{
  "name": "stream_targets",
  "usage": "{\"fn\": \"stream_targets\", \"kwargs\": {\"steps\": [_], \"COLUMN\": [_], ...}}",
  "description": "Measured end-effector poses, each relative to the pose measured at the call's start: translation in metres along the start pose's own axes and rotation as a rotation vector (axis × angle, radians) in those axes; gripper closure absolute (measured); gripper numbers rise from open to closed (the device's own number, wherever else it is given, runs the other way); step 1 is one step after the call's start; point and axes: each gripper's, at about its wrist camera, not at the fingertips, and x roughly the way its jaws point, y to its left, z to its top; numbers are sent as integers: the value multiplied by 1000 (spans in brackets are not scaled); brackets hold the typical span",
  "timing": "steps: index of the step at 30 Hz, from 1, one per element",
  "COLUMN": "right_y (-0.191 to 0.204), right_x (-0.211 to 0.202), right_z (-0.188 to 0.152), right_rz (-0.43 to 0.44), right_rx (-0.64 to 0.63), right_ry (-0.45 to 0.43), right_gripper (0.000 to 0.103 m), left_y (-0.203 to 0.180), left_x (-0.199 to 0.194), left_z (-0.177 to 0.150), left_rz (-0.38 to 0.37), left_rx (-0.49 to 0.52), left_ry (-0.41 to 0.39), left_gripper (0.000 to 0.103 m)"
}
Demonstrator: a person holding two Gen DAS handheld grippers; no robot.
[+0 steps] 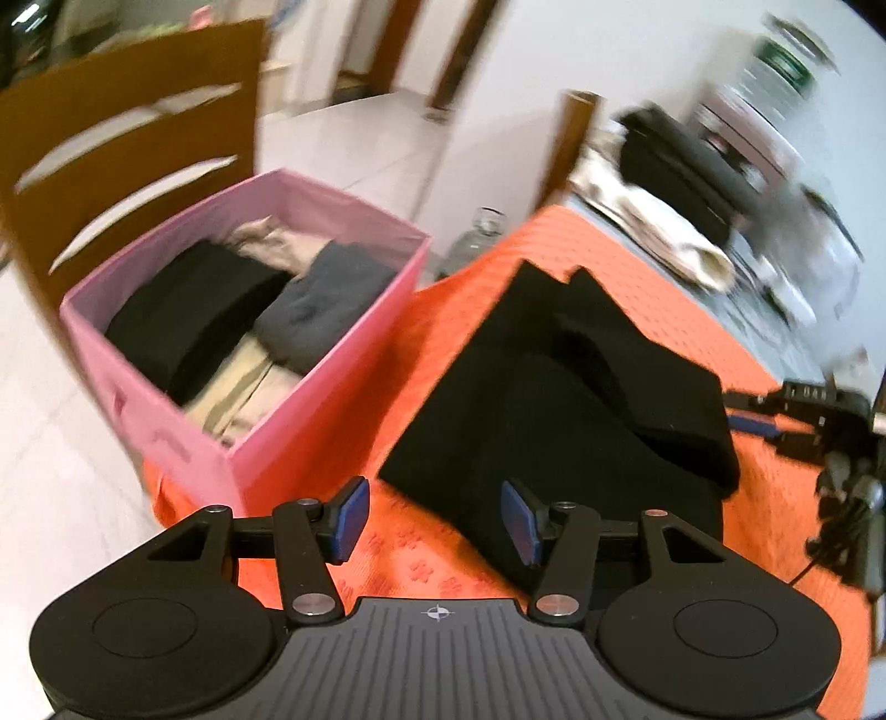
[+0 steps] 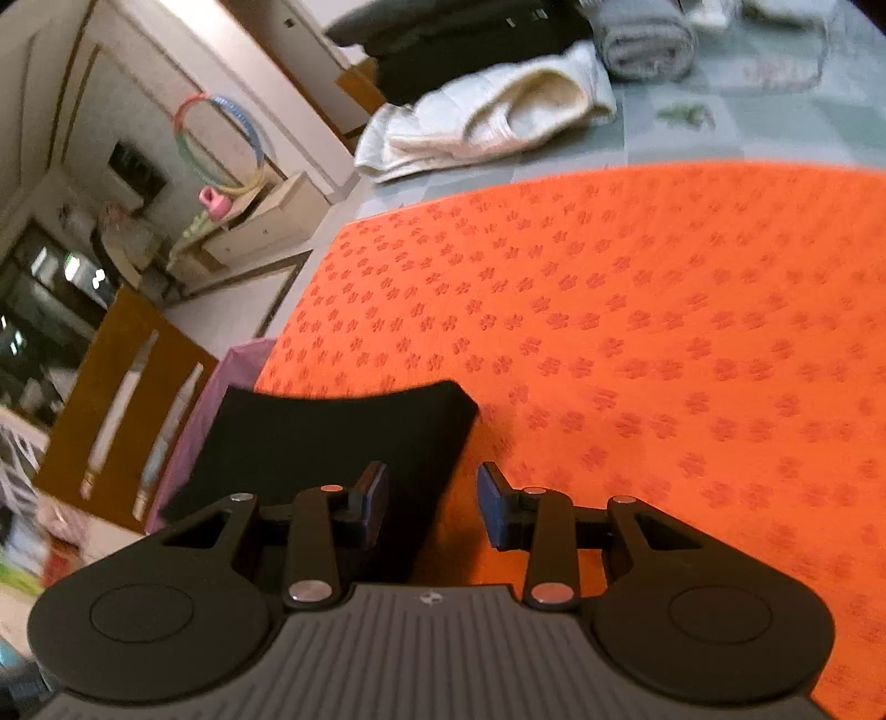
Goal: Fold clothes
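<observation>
A folded black garment [image 1: 559, 387] lies on the orange patterned mat [image 1: 437, 332], just right of a pink fabric box [image 1: 310, 432]. My left gripper [image 1: 437, 520] stands open at the garment's near corner, its right pad over the black cloth and nothing between the pads. In the right wrist view the same black garment [image 2: 343, 432] lies at the mat's [image 2: 637, 332] left edge. My right gripper [image 2: 432, 504] is open beside the garment's right edge, its left finger above the cloth. The right gripper [image 1: 797, 410] also shows at the left view's right edge.
The pink box holds folded black, grey and beige clothes [image 1: 243, 310]. A wooden chair [image 1: 127, 138] stands behind it. At the table's far end sit a white towel pile [image 2: 498, 122], dark clothes [image 2: 470, 50] and a grey roll [image 2: 648, 39]. A plastic bottle [image 1: 476, 238] stands below the table edge.
</observation>
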Motion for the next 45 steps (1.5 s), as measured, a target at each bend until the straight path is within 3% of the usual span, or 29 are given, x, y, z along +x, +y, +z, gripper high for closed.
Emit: {"fn": "stream_targets", "kwargs": {"steps": [5, 8, 10, 11, 12, 13, 14, 22, 32, 40, 45], "right_y": [-5, -6, -7, -7, -7, -6, -5, -7, -41, -39, -32], "right_x": [26, 34, 35, 34, 31, 28, 23, -28, -113, -164, -166], "right_z": [6, 6, 6, 5, 4, 2, 1, -19, -89, -153, -168], "right_rz": [56, 64, 64, 66, 69, 71, 71, 32, -143, -257, -280], "right_rx": [84, 128, 158, 171, 174, 177, 173, 217, 379, 427, 388], "right_ry": [27, 23, 18, 13, 0, -12, -27, -163, -324, -362, -307], "right_gripper": [62, 65, 92, 92, 93, 93, 93, 94, 94, 94, 88], "left_y": [15, 15, 10, 8, 6, 4, 1, -31, -131, -208, -215], "left_x": [15, 28, 31, 33, 32, 31, 31, 38, 93, 129, 130], "left_z": [-1, 2, 4, 5, 6, 7, 9, 40, 83, 72, 70], "left_rz": [-27, -74, -68, -65, -62, -59, -56, -83, -225, -306, -325], "left_rx": [-173, -210, -205, -202, -187, -171, -154, 8, 390, 648, 688], "left_ry": [11, 37, 24, 18, 10, 1, -7, -30, 60, 135, 103], "left_gripper": [46, 43, 44, 66, 77, 86, 89, 91, 91, 90, 84]}}
